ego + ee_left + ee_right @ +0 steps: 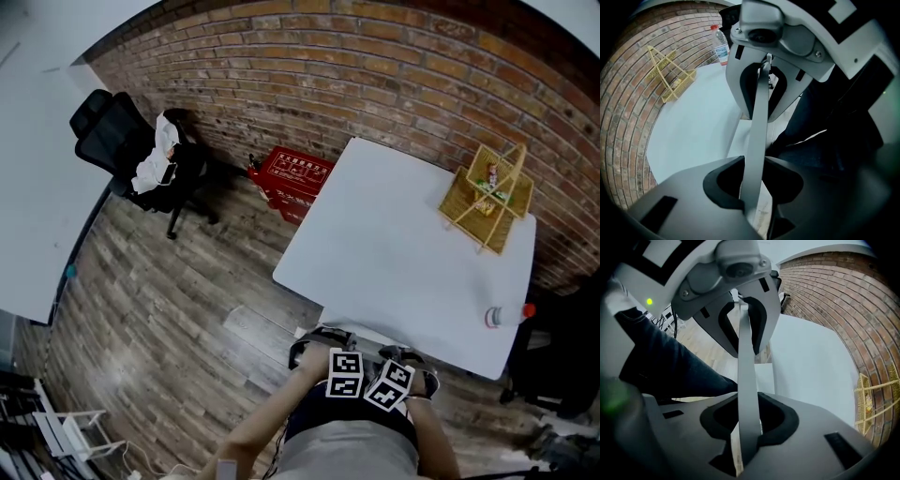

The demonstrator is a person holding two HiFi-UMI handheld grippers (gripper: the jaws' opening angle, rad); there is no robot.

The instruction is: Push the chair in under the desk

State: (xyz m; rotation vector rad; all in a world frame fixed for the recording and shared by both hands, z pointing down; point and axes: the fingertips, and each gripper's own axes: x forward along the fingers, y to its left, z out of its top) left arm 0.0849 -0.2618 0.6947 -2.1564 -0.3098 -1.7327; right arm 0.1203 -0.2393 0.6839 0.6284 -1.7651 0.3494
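Both forearms reached forward; the left gripper and right gripper sat side by side, pointing steeply down, each with its jaws clamped on the chair back.

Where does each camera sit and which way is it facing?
Head view: on the person's head, steeply down at the desk; forearms, left gripper, right gripper show.
Left gripper view: on the left gripper, along jaws shut on the chair back, facing the right gripper; dark clothing shows.
Right gripper view: on the right gripper, same grip, facing the left gripper; a trouser leg shows.
Shared: all three see desk and yellow rack.
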